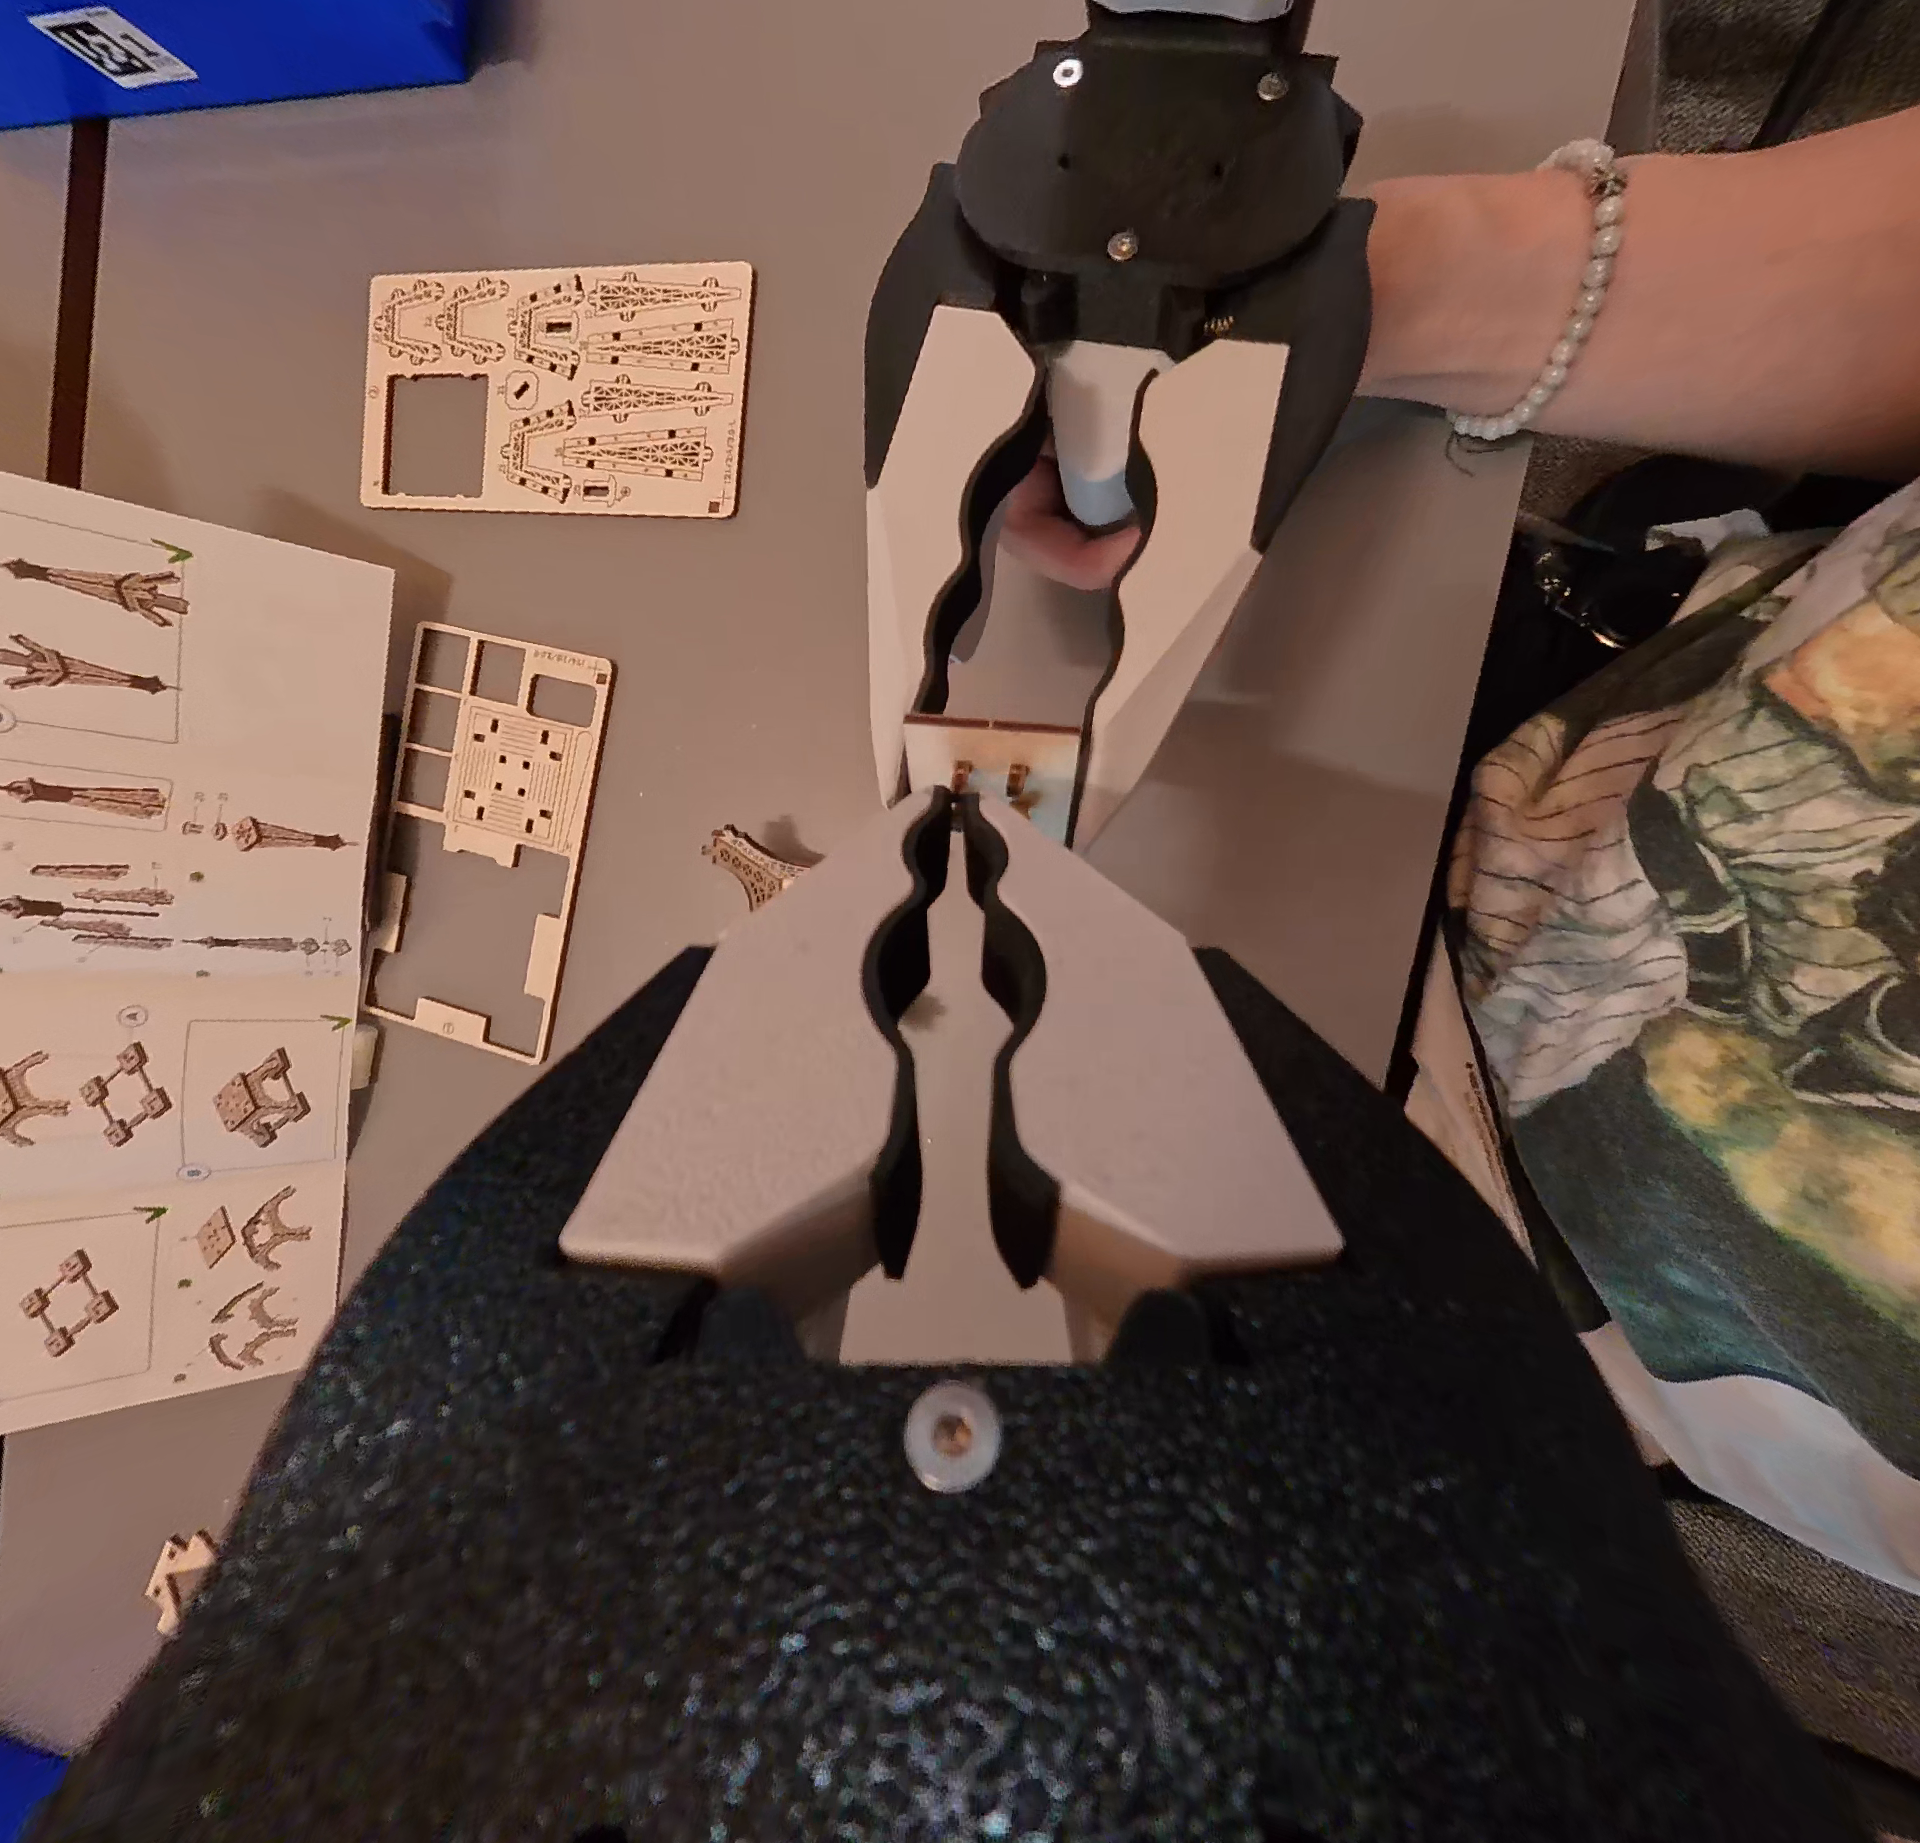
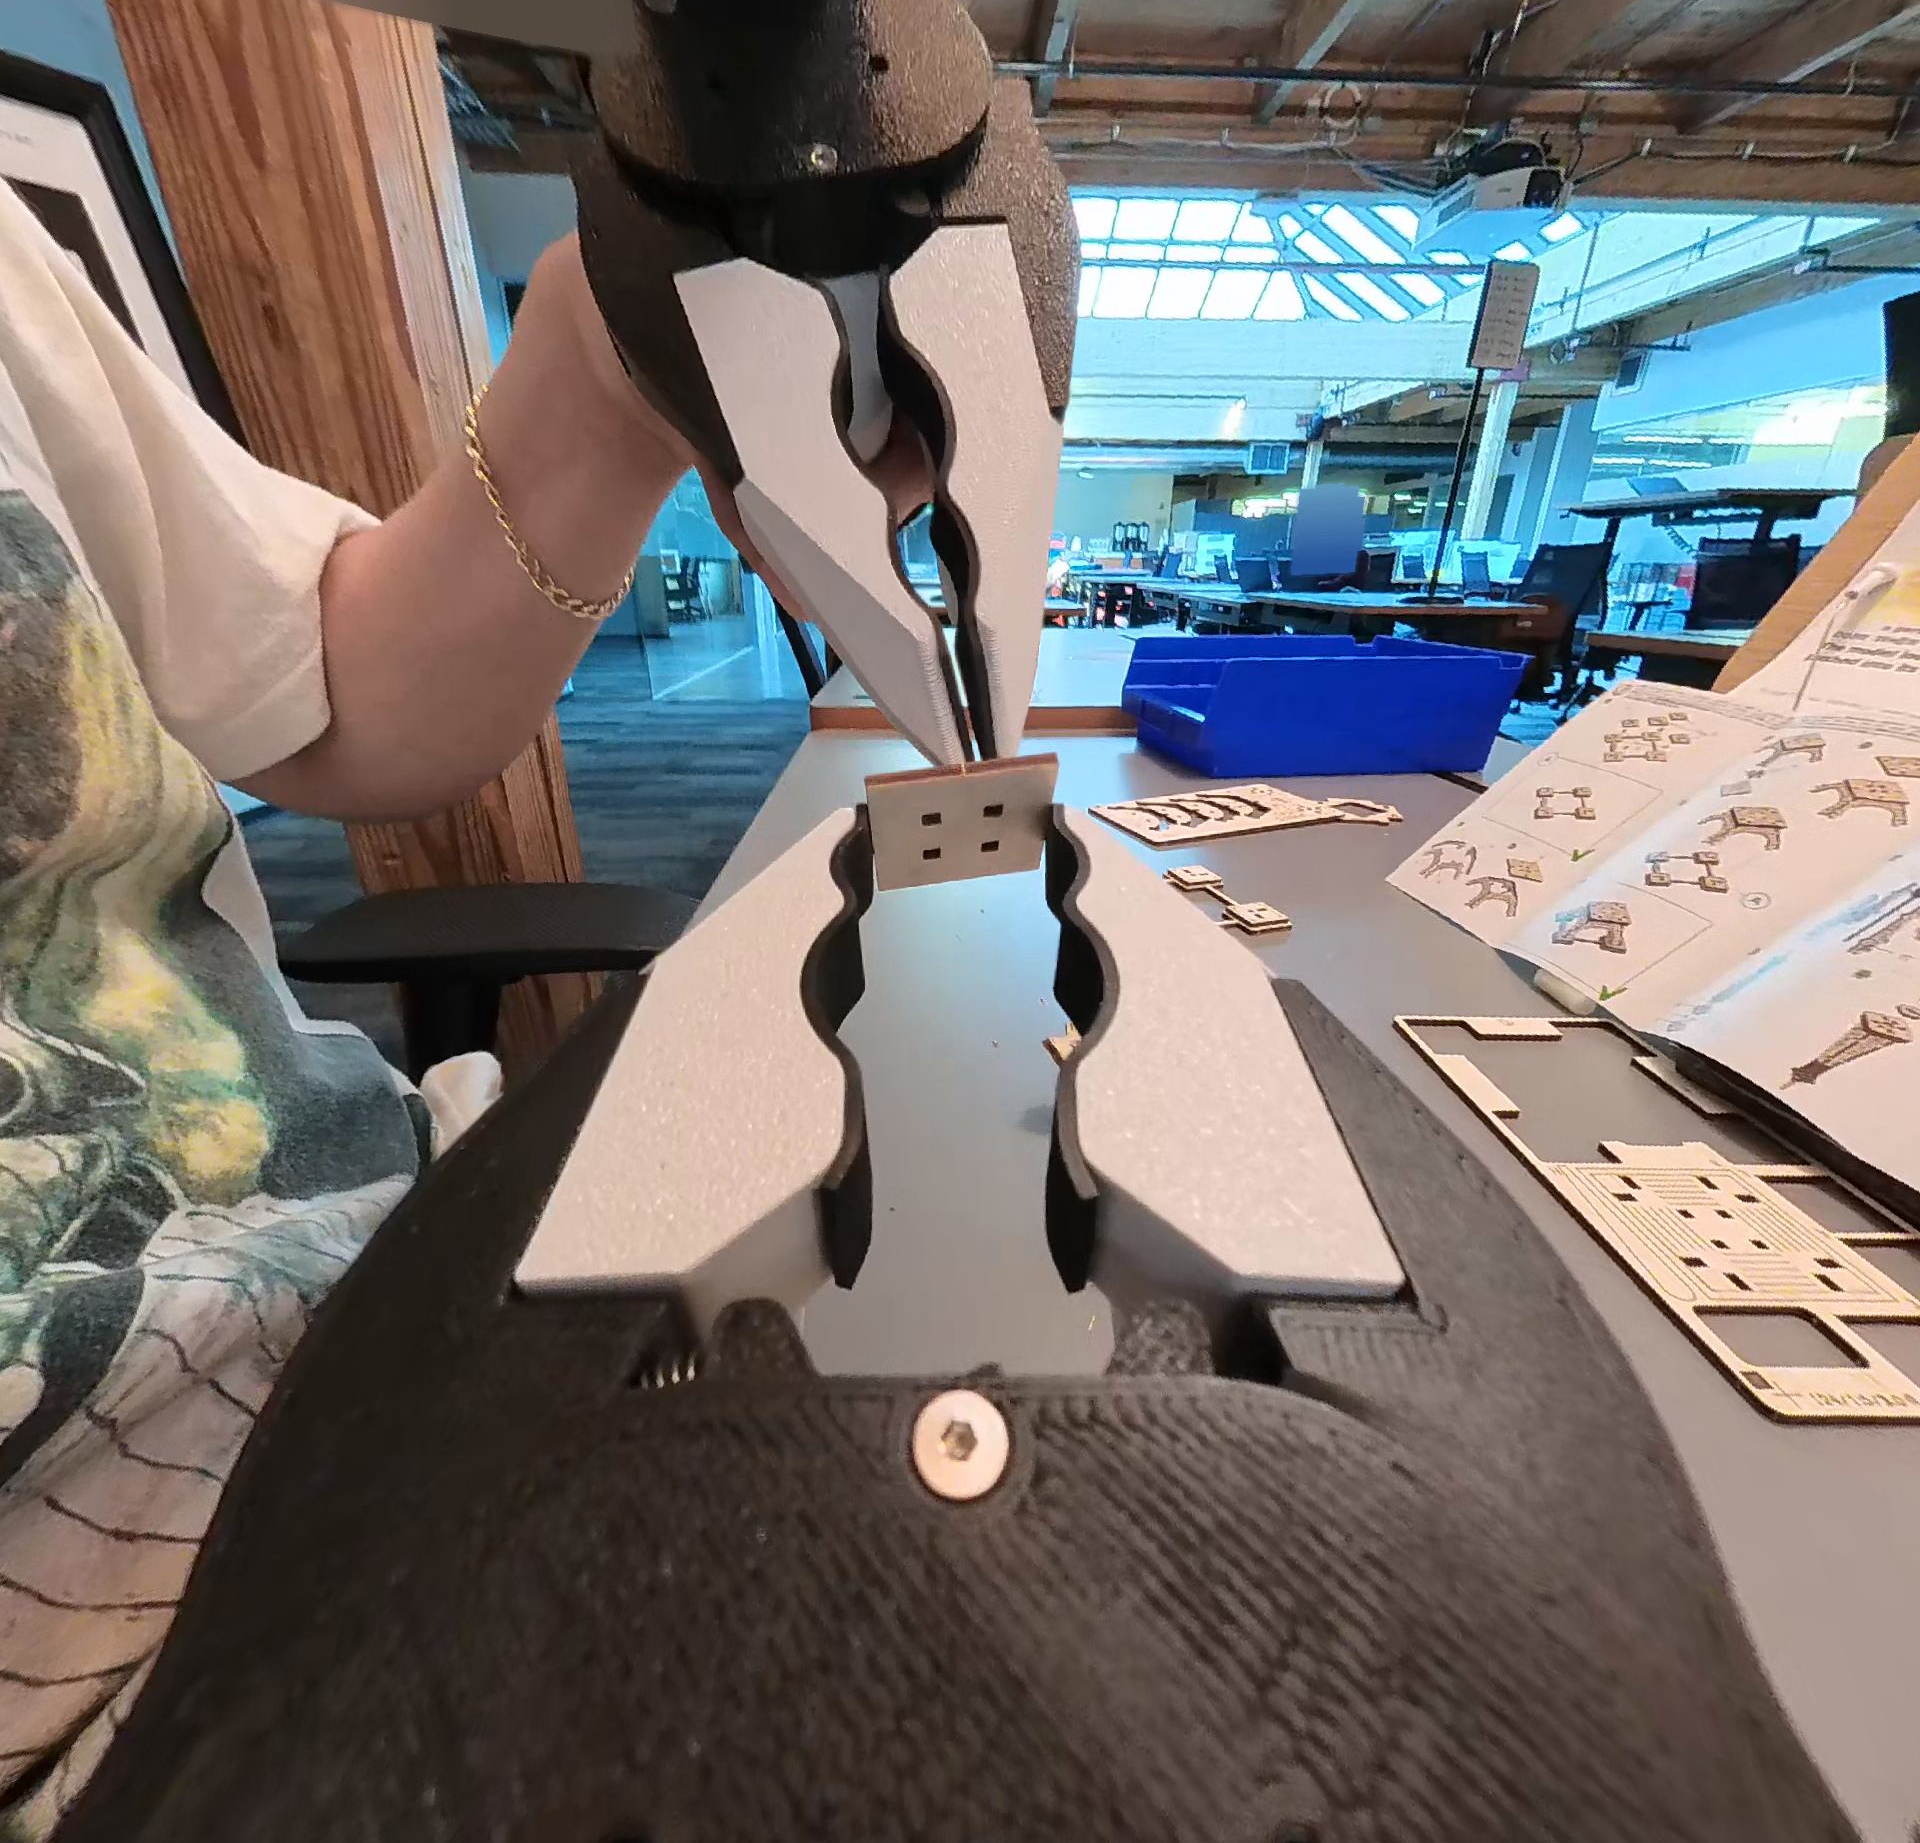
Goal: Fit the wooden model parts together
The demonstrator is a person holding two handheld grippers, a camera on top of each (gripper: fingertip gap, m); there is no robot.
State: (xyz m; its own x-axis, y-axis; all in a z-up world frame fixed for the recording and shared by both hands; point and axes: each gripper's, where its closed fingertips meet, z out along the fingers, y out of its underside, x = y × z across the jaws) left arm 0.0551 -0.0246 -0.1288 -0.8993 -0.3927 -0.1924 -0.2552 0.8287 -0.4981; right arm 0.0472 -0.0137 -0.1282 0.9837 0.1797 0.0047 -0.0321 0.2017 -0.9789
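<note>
Fingers of right gripper [image 2: 956,848] clamping square slotted plate [image 2: 958,829] above bench [image 1: 727,183]; left gripper [image 1: 954,801] fingers pinching small wooden piece, seemingly seating tab in slot. Next: aligning, pressing gently.

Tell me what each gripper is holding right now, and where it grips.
The right gripper clamps the square wooden plate by its two side edges. The left gripper pinches something small at the plate's face; what exactly, I can't tell.
</note>
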